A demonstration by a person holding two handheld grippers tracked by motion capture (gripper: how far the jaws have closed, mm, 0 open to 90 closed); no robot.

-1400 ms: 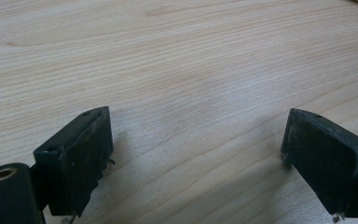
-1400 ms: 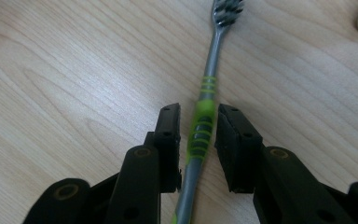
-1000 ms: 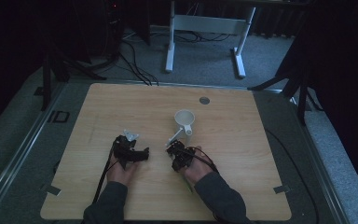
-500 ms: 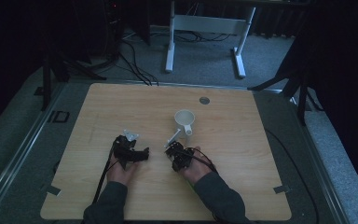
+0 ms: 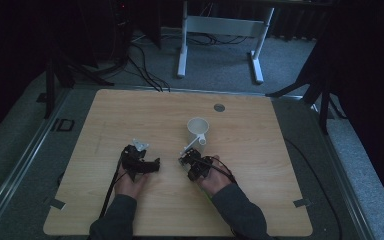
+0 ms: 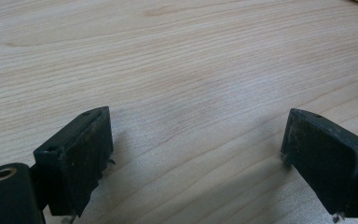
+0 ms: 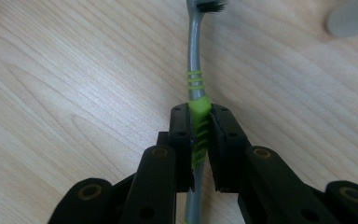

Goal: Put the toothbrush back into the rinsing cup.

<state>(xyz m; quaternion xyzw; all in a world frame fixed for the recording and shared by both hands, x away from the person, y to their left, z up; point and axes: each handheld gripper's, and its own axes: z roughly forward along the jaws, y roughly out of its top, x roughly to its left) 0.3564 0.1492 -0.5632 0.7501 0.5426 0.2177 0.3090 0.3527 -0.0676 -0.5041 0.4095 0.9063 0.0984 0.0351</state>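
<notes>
**Gripping the toothbrush beside the cup**

Your right tool (image 7: pixel 200 135) is clenched on the toothbrush (image 7: pixel 195 70), its jaws having just been closing onto the green ribbed grip. In the high view the brush lies at the centre of the frame, its head pointing up toward the white cup (image 5: pixel 198 127) just above it. Your left tool (image 6: pixel 193 158), left of centre in that view, is released, jaws wide apart with bare wood between them.

Lift straight up before turning, I judge, so the bristles clear the surface (image 5: pixel 130 115). Keep the grip centred on the green ribs; the grey shaft above looks slick and could pivot. Tip the head up as you near the cup's rim, and approach gently, since the cup may slide.

Room is generous: open wood lies at upper left and right of the frame, the edges well apart from both hands.
</notes>
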